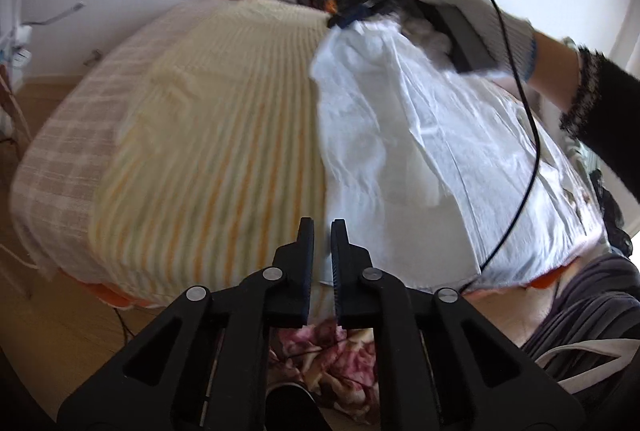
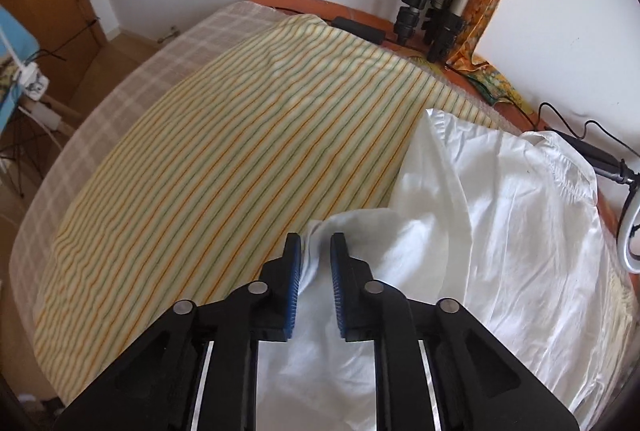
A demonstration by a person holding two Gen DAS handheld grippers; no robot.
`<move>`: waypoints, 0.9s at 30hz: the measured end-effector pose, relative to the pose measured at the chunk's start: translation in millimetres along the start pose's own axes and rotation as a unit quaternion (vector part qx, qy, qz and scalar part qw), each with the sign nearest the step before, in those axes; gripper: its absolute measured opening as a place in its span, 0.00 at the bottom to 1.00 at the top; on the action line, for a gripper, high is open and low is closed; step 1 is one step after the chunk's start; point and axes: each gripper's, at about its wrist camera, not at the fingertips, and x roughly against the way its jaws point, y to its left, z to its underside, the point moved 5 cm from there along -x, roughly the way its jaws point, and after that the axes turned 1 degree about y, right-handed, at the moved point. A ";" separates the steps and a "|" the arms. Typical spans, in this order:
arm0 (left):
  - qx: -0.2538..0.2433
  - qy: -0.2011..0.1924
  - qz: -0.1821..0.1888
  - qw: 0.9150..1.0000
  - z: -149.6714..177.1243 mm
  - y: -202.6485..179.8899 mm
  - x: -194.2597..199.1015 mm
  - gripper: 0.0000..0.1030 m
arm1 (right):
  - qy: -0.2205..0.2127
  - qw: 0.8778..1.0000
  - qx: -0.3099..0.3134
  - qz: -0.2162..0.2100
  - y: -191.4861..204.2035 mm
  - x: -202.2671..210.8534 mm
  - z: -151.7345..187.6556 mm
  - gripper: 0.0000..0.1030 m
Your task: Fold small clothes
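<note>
- In the left wrist view, my left gripper [image 1: 322, 227] sits at the lower middle with its fingers almost together. Only a thin slit shows, and I cannot tell whether they pinch the near hem or just hover over it.
- Below it at the bottom edge lies one flowered blanket [image 1: 332, 359].
- In the right wrist view, my right gripper [image 2: 315, 241] has a twisted bunch of the white shirt [image 2: 480, 231] between its fingers. The left view shows that cloth hanging from its tip, so I read it as a firm pinch.
- One gloved hand [image 1: 480, 23] carries that gripper at the upper right.
- The shirt is the only garment I count. It lies rumpled over the right half of both frames, on the bed, with one edge lifted.
- I judge the step to be the start of a fold, with one side raised and ready to carry across.
- The next move calls for drawing the raised edge over the body of the shirt and laying it flat. The near hem must stay pinned so the cloth doesn't drag.
- Under it are one striped sheet [image 2: 220, 151] in the middle and one checked cover [image 2: 160, 71] towards the upper left.
- Farthest off, one tripod [image 2: 432, 11] leans at the upper right wall.
</note>
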 end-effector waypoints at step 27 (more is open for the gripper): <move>-0.082 0.023 0.102 0.991 7.7 -76.4 -10.2 0.07 | -0.027 0.993 -0.108 -0.048 -100.5 13.2 50.8 0.24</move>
